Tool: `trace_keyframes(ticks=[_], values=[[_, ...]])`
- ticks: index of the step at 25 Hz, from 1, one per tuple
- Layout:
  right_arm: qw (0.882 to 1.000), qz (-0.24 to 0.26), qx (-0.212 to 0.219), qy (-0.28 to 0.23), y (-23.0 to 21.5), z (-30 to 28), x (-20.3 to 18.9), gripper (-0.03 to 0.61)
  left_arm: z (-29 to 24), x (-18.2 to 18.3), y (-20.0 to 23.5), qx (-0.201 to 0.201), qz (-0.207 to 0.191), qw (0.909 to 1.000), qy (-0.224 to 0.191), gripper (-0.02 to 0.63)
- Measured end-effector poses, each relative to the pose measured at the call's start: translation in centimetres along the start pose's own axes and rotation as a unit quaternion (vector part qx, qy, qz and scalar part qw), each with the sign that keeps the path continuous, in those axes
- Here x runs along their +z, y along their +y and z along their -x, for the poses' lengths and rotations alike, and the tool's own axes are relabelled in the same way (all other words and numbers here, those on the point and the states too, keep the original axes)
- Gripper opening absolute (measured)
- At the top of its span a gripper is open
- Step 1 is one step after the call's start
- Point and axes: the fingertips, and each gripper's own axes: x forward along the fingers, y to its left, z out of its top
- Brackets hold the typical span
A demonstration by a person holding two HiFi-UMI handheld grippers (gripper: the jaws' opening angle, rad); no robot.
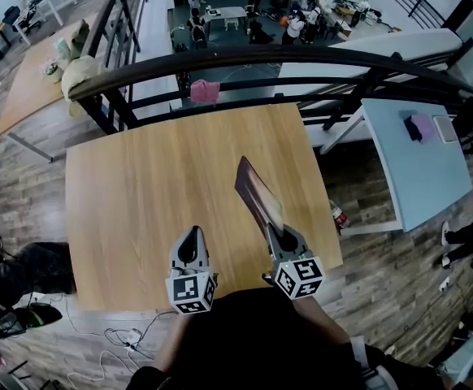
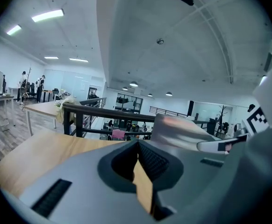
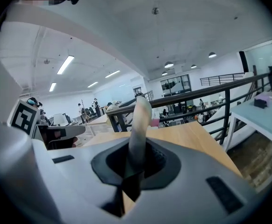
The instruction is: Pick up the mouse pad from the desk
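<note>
surface: desk (image 1: 139,210) | light wood top | stands on plank floor (image 1: 362,181) | far edge by black railing (image 1: 261,58)

Thin brown mouse pad (image 1: 253,190) clear of desk (image 1: 139,201), tilted edge-up, near end in right hand-held gripper (image 1: 275,232).

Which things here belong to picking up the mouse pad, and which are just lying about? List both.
Job in hand:
- mouse pad, clamped in the right tool, held up over the desk
- left tool, shut, empty

Lying about:
- pink cloth by the railing
- purple object on the pale blue table
- cables on the floor
</note>
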Motion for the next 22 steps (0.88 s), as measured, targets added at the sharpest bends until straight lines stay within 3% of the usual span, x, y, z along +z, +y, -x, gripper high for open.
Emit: trace_keyframes(ticks=[4, 22], values=[[1.0, 0.01, -0.001, -0.02, 0.7, 0.9, 0.2, 0.044, 0.3, 0.0, -0.4, -0.005, -0.002, 1.0, -0.005, 0.023], [1.0, 0.011, 0.008, -0.01, 1.4, 0.8, -0.9, 0.043, 0.7, -1.2, -1.3, -0.022, -0.002, 0.9998, -0.003, 0.023]])
